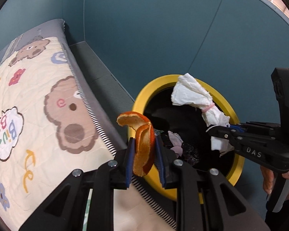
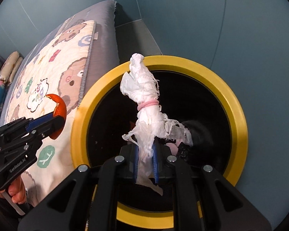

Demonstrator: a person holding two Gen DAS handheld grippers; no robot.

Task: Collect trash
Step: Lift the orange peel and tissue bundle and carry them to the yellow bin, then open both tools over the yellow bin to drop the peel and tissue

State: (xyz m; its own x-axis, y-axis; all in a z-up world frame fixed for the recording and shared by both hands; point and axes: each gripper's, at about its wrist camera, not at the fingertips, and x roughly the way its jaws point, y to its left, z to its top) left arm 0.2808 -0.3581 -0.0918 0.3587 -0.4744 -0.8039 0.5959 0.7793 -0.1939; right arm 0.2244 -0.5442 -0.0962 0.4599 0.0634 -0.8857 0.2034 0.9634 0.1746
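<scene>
Left hand-held gripper (image 1: 144,150) clamped on orange peel (image 1: 142,140), right hand-held gripper (image 2: 146,159) clamped on tissue wad (image 2: 144,96) over yellow-rimmed bin (image 2: 239,115)

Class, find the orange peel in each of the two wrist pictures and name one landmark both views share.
Left wrist view: the orange peel stands at lower centre, clamped between the left gripper and its blue fingers.
Right wrist view: the peel is at the left edge, over the patterned quilt, held at the tip of that gripper.
Shared landmark: the yellow-rimmed bin.
</scene>
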